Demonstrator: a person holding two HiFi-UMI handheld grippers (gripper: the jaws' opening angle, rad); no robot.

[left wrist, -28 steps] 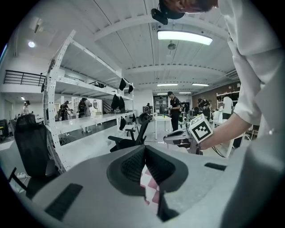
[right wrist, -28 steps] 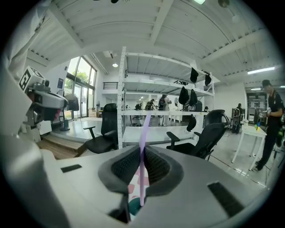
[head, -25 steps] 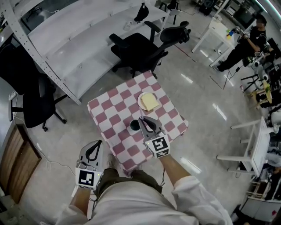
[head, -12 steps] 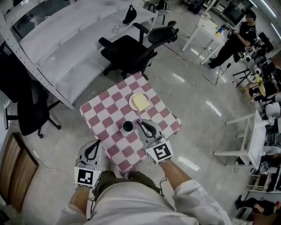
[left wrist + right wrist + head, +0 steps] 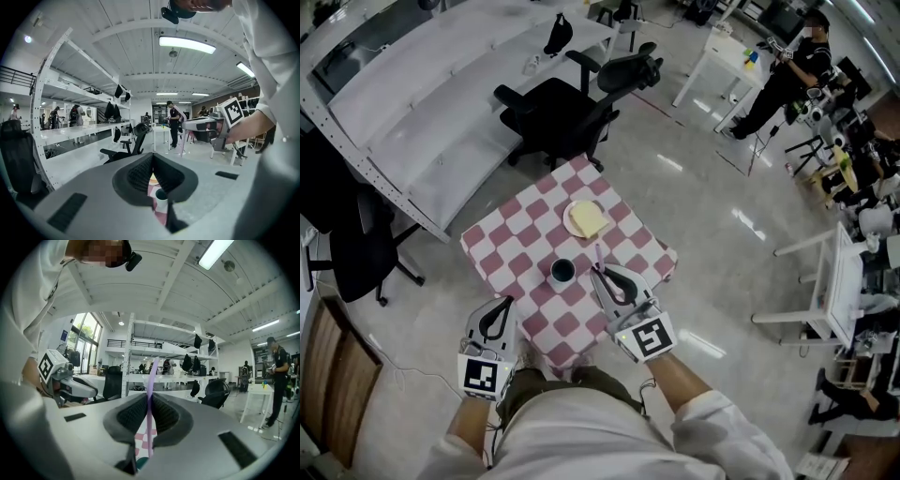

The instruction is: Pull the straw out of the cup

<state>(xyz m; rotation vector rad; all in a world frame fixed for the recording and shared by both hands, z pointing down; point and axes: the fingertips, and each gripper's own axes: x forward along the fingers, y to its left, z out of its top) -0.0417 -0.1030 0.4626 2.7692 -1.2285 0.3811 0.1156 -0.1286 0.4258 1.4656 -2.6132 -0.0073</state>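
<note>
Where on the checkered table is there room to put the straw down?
The left corner of the table, between the cup and the edge, is bare. So is the strip between the plate and the right edge. The middle is crowded: plate, cup and the right gripper holding the straw.

Obs.: right gripper (image 5: 149, 401) has its jaws pressed together on a pale purple straw (image 5: 153, 373). The straw stands nearly upright, its top above the pads and its lower end below them. A pink-and-white checked tablecloth (image 5: 142, 440) shows under the jaws. The left gripper (image 5: 89, 391) (marker cube visible) is at far left, and a black office chair (image 5: 216, 391) is to the right.
</note>
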